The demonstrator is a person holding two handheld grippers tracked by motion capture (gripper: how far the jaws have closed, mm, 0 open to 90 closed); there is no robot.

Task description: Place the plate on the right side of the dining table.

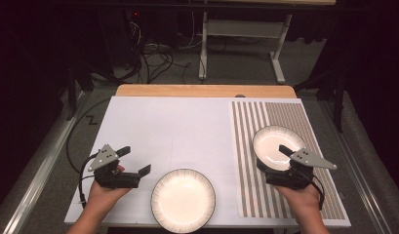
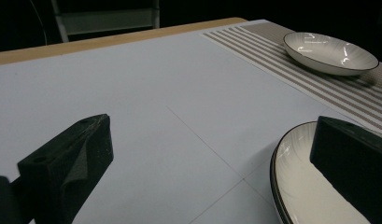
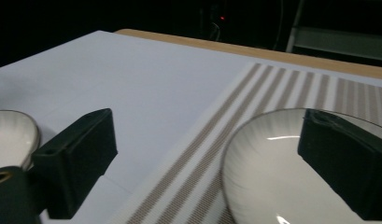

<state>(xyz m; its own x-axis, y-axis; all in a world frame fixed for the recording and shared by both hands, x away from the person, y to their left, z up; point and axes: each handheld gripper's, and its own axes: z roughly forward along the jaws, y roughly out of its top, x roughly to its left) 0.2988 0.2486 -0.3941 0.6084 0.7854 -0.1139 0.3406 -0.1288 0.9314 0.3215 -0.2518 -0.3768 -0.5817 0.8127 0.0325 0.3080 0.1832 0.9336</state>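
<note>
High view is giving me the whole bench [image 1: 163,126] from above the person's side, so I am reading it from the left across. The left hand-held gripper [image 1: 137,160] is hovering over the white sheet at the near left, a hand [image 1: 105,191] wrapping its body from below, and its jaws are standing wide apart with nothing between them. Just to the right of that gripper, near its right jaw but apart from it, a white plate with a dark rim [image 1: 183,200] is lying flat on the sheet at the near edge. In the left gripper view the same plate [image 2: 300,186] is sitting partly behind the right jaw, and bare sheet is showing between the two jaws.

Further right, the striped mat [image 1: 285,161] is covering the right part of the bench. The right hand-held gripper [image 1: 271,157] is hanging over it, and its jaws are gaping wide, holding nothing. A white bowl [image 1: 272,142] is resting on the mat directly ahead of this gripper and partly beneath it. In the right gripper view the bowl [image 3: 268,172] is lying under the right jaw, while the left jaw is standing over the sheet beside the mat [image 3: 212,140].
</note>
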